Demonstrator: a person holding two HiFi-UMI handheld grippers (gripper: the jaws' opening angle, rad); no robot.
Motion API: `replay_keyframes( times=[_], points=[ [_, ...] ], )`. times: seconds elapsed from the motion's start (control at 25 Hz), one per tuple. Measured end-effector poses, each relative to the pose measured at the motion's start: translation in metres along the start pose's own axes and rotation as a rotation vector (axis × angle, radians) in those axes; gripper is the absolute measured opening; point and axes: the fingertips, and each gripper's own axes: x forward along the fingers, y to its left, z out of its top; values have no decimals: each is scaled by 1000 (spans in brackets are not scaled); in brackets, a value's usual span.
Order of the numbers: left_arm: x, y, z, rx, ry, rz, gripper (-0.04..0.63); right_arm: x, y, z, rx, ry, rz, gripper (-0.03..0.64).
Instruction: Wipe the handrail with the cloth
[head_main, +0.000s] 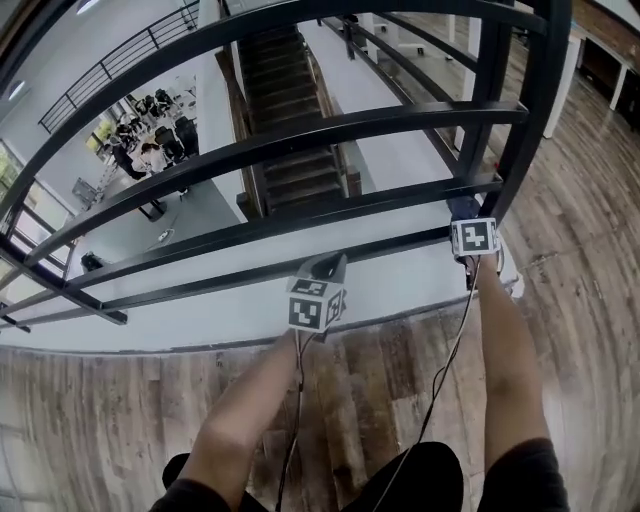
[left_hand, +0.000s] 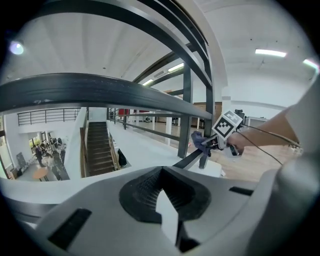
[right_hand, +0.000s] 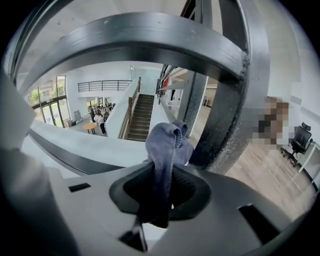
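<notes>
A black metal handrail (head_main: 300, 140) of several curved bars runs across in front of me, with an upright post (head_main: 495, 130) at the right. My right gripper (head_main: 464, 212) is shut on a blue-grey cloth (head_main: 462, 207) and holds it against a low bar beside that post. In the right gripper view the cloth (right_hand: 167, 145) bunches up out of the jaws, close to the post (right_hand: 240, 100). My left gripper (head_main: 328, 263) hangs just in front of the lowest bar, shut and holding nothing. The left gripper view shows the right gripper (left_hand: 212, 144) and the cloth (left_hand: 198, 139) on the low bar.
Beyond the rail is a drop to a lower floor with a staircase (head_main: 290, 120) and people at tables (head_main: 150, 140). I stand on wooden flooring (head_main: 400, 370) behind a white ledge (head_main: 200, 320). Thin cables (head_main: 445, 370) trail back from both grippers.
</notes>
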Motion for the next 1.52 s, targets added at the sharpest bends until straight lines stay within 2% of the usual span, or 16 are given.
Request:
replay_keyframes(
  times=[0.04, 0.12, 0.2, 0.32, 0.52, 0.72, 0.84, 0.96, 1.08, 1.16, 1.24, 1.28, 1.36, 1.52],
  points=[
    [-4, 5, -1, -8, -2, 5, 3, 0, 2, 0, 16, 1, 7, 80],
    [-16, 14, -1, -26, -13, 11, 3, -4, -11, -4, 26, 1, -62, 80],
    [-32, 26, 0, -23, -33, 18, 3, -13, -8, -1, 44, -66, -85, 80],
    [-63, 56, -6, 14, -55, 32, 3, -37, 53, 4, 94, -186, 13, 80],
    [-131, 115, -15, -22, -110, 58, 3, -111, 189, 23, 107, -340, 199, 80],
    [-220, 165, 8, -97, -151, 78, 3, -186, 288, 52, 274, -334, 327, 80],
    [-268, 177, 22, -128, -129, 82, 3, -237, 324, 63, 328, -348, 336, 80],
    [-324, 178, 76, -138, -126, 101, 3, -326, 347, 105, 243, -398, 320, 80],
    [-396, 183, 164, -168, -160, 133, 3, -435, 373, 172, 125, -431, 330, 80],
    [-456, 195, 226, -228, -194, 163, 3, -501, 389, 218, 153, -415, 373, 80],
    [-518, 204, 287, -260, -215, 186, 3, -567, 394, 267, 261, -404, 430, 80],
    [-550, 204, 318, -260, -220, 192, 3, -601, 391, 292, 286, -408, 439, 80],
    [-609, 197, 376, -236, -236, 196, 3, -668, 383, 335, 259, -420, 432, 80],
    [-698, 177, 461, -146, -300, 225, 3, -761, 380, 387, 91, -470, 425, 80]
  ],
)
